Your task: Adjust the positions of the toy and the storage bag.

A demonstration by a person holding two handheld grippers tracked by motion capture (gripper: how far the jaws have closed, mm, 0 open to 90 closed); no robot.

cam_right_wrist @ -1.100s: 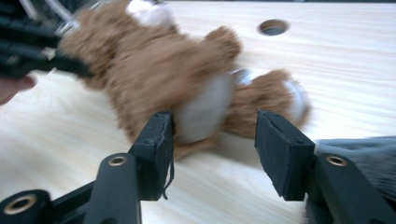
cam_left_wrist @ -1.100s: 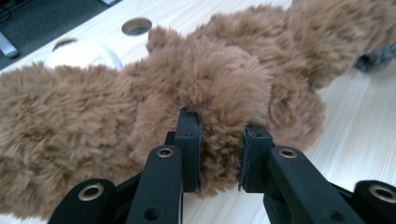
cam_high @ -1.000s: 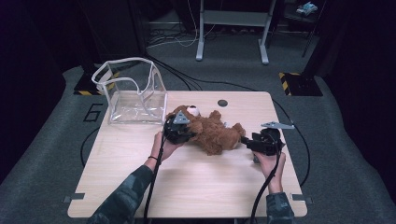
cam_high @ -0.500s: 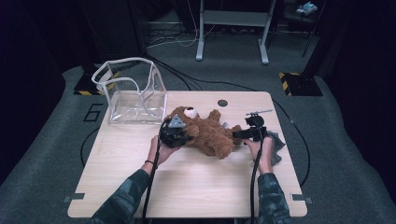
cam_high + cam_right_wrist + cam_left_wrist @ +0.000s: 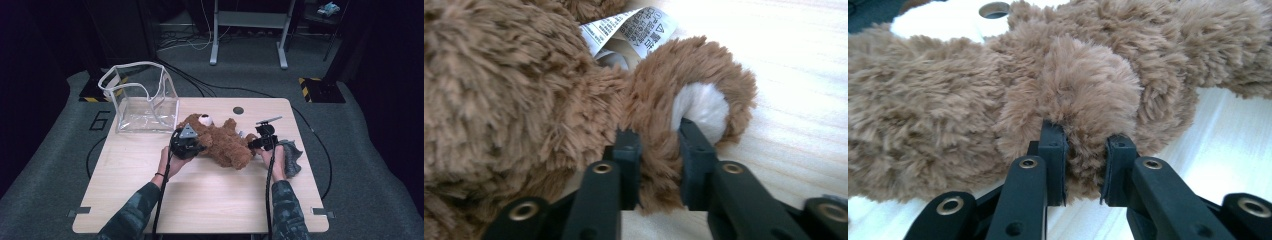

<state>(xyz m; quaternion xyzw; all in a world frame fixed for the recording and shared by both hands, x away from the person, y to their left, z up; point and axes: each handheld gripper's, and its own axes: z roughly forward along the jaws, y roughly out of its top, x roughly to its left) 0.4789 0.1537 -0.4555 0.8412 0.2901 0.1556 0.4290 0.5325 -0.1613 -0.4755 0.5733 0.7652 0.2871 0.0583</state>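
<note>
**Grippers clamp a brown teddy bear at both ends**

Left gripper (image 5: 1083, 170) has its two black jaws closed to a narrow gap on a rounded tuft of brown fur, a limb of the teddy bear (image 5: 222, 142), pinched firmly between the pads. Right gripper (image 5: 658, 167) is likewise nearly closed, squeezing a brown paw with a white sole at the bear's other end.

From the high view the bear lies on the middle of the wooden table (image 5: 210, 200), its head with the pale muzzle toward the far left, just beside the clear plastic bag (image 5: 142, 100) that stands open with white-edged handles. The left gripper (image 5: 186, 142) sits at the bear's left flank, the right gripper (image 5: 261, 141) at its right end. A crumpled grey cloth (image 5: 292, 157) lies under and beside the right hand (image 5: 276, 162).

A white sewn-in care label (image 5: 629, 30) sticks out of the fur in the right gripper view. It bears small printed lines and a triangle symbol, but the print is too small and tilted to read. A large "6" (image 5: 101, 121) is marked on the grey floor to the left of the table.

The bear's face is mostly hidden from both gripper views, where fur crowds the frame and the body runs off the edges. How far the bag's contents go cannot be told through its glare.
</note>
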